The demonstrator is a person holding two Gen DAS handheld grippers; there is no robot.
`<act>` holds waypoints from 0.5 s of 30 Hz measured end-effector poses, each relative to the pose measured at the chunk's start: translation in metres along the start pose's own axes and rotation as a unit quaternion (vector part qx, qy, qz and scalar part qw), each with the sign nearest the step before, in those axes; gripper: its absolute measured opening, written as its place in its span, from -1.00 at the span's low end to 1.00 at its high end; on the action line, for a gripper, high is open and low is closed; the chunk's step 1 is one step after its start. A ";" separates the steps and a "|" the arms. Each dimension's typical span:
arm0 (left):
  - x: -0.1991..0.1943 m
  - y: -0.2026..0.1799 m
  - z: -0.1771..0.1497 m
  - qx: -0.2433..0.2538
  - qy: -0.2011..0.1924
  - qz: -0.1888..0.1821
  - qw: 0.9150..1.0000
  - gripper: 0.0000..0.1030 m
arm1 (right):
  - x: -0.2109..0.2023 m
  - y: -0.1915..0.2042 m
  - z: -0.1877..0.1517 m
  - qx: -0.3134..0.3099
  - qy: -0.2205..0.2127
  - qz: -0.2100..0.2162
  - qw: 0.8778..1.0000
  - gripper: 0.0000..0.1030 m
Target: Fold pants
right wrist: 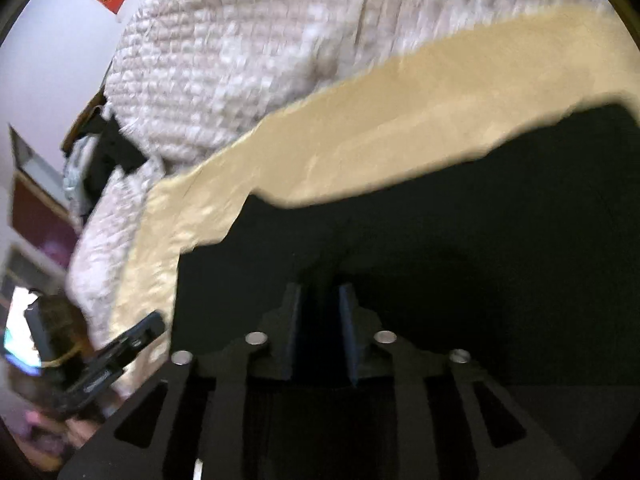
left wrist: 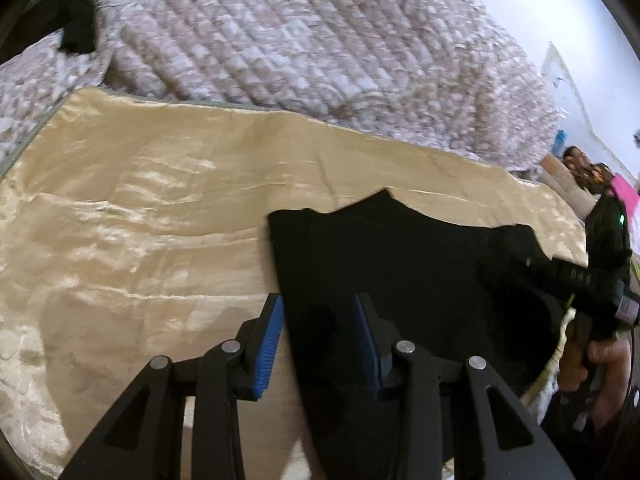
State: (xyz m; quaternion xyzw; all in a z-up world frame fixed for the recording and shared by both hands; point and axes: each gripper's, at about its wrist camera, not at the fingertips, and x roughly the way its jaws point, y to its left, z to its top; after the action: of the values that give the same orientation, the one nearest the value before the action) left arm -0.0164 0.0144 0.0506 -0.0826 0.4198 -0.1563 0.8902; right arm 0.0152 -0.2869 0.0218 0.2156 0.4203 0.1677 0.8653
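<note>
Nearest the lens, we are finding the left gripper [left wrist: 318, 334] with its blue-padded jaws standing wide, straddling the left edge of the black pants [left wrist: 400, 264] without closing on it. The right gripper [right wrist: 320, 332] is hovering over the same garment; its jaws are standing narrowly apart, and we cannot tell whether any cloth is lying between them. The pants are lying flat, apparently part-folded, on a shiny gold sheet [left wrist: 140, 220] spread over the bed. We are judging the fabric soft, light and limp; it will sag, so corners and hems are offering the best hold. The satin sheet is looking slippery and may slide. Open room is lying leftward; a quilted blanket [left wrist: 300, 40] is bounding the far side.
</note>
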 end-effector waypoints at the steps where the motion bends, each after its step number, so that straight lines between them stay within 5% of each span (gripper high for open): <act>1: 0.000 -0.004 -0.001 0.007 0.003 -0.015 1.000 -0.24 | -0.008 0.002 0.001 -0.009 -0.016 -0.007 1.000 -0.59; 6: 0.007 -0.024 -0.018 0.060 0.040 -0.054 0.996 -0.24 | -0.016 0.015 -0.002 -0.050 0.005 0.028 0.998 -0.59; 11: -0.001 -0.044 -0.043 0.129 0.029 -0.019 0.991 -0.24 | -0.003 0.020 -0.027 -0.098 0.084 0.017 0.991 -0.53; 15: -0.008 -0.047 -0.052 0.130 0.024 -0.013 0.991 -0.24 | -0.008 0.031 -0.038 -0.161 0.082 -0.005 0.984 -0.50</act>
State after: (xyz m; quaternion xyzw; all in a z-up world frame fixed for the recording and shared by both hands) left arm -0.0713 -0.0280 0.0363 0.0323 0.4161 -0.2226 0.8811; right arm -0.0233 -0.2557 0.0224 0.0569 0.4587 0.2460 0.8519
